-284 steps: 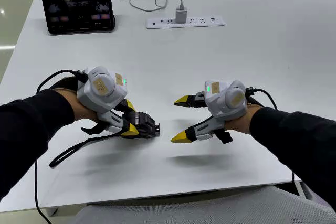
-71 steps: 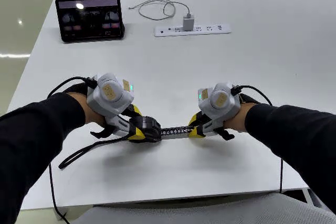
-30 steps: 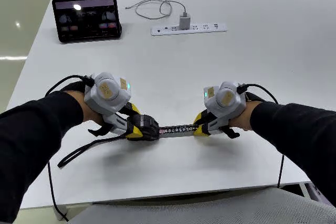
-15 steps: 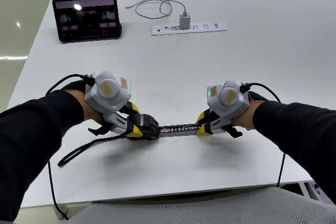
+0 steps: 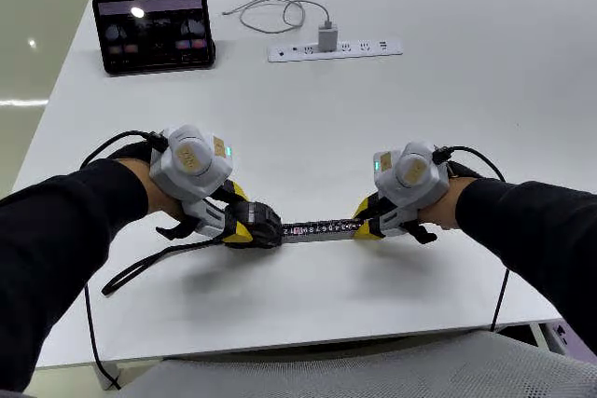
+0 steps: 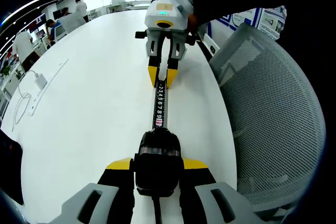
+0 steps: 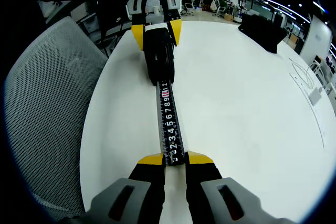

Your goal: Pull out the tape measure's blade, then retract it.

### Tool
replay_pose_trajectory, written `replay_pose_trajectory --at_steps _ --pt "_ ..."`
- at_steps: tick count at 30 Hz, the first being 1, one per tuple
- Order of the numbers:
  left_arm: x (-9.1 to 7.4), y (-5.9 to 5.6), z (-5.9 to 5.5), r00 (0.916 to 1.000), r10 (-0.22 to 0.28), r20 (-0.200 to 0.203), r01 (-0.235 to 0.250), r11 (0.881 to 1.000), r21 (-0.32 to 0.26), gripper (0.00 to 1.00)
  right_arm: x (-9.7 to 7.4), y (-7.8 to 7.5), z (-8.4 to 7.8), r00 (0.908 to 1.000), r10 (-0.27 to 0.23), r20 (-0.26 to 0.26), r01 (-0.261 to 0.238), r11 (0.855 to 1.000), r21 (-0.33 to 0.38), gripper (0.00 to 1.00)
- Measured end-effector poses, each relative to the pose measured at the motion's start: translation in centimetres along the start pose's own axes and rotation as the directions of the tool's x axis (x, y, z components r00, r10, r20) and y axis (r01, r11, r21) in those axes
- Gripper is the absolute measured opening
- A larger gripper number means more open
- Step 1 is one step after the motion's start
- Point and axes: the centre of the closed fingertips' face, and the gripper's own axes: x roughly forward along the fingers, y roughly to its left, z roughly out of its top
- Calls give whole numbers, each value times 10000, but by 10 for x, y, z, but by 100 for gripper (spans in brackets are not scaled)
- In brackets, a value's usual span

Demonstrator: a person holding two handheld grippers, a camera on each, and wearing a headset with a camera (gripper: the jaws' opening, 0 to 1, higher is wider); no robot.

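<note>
A black tape measure case (image 5: 255,225) rests on the white table (image 5: 308,128), and my left gripper (image 5: 233,226) is shut on it; the left gripper view has the case (image 6: 157,160) between the yellow-tipped jaws of my left gripper (image 6: 157,164). Its numbered blade (image 5: 319,227) runs right from the case, lying just above the tabletop. My right gripper (image 5: 364,226) is shut on the blade's end. In the right gripper view the blade (image 7: 169,124) stretches from my right gripper (image 7: 172,159) to the case (image 7: 158,56). The left gripper view shows the blade (image 6: 159,104) reaching the right gripper (image 6: 163,74).
A dark tablet (image 5: 154,30) stands at the table's far left. A white power strip (image 5: 334,48) with a charger and coiled cable (image 5: 270,11) lies at the back middle. A grey mesh chair (image 6: 268,108) sits at the table's near edge.
My right gripper has moved to the right with the blade's end, so more of the blade shows between the grippers. The left gripper and case have stayed put.
</note>
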Motion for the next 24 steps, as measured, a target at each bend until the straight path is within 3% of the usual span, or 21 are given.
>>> replay_pose_trajectory --at_steps 24 --pt "0 -1 1 10000 9 19 -9 10000 18 28 -8 -2 -12 10000 -86 -46 86 9999 129 9"
